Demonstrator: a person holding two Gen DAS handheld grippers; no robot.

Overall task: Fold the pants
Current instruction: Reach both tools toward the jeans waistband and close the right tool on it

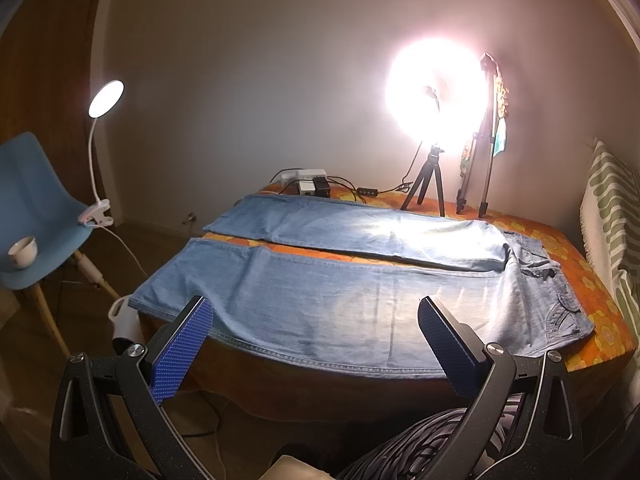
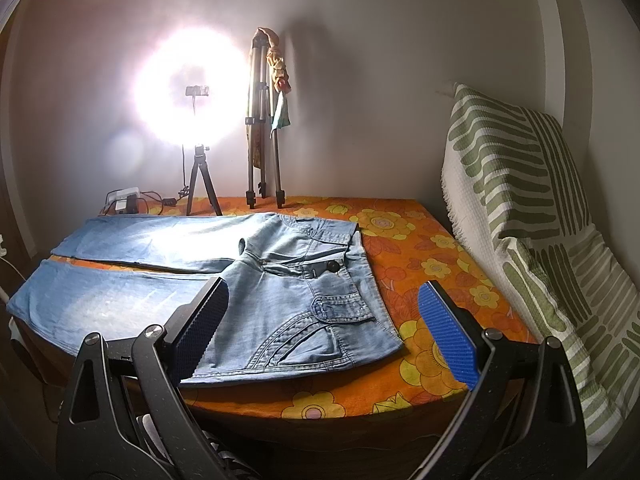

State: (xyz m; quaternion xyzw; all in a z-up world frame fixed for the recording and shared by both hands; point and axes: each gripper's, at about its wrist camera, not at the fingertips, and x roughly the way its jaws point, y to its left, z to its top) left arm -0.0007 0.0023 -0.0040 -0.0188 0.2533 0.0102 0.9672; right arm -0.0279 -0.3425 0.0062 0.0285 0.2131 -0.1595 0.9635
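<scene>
Light blue jeans [image 1: 340, 296] lie flat on the orange flowered table cover [image 1: 580, 280], legs apart and pointing left, waist at the right. My left gripper [image 1: 316, 312] is open and empty, held above the near leg by the table's front edge. In the right wrist view the jeans' waist and pockets [image 2: 304, 304] lie in front of my right gripper [image 2: 324, 300], which is open and empty, its jaws standing either side of the waist corner, above the cloth.
A lit ring light on a small tripod [image 1: 428, 176] and a folded tripod [image 1: 480, 160] stand at the table's back. A power strip with chargers [image 1: 308, 184] lies at back left. A green-striped cushion [image 2: 540, 220] leans at the right. A blue chair [image 1: 36, 216] with a cup and clip lamp stands left.
</scene>
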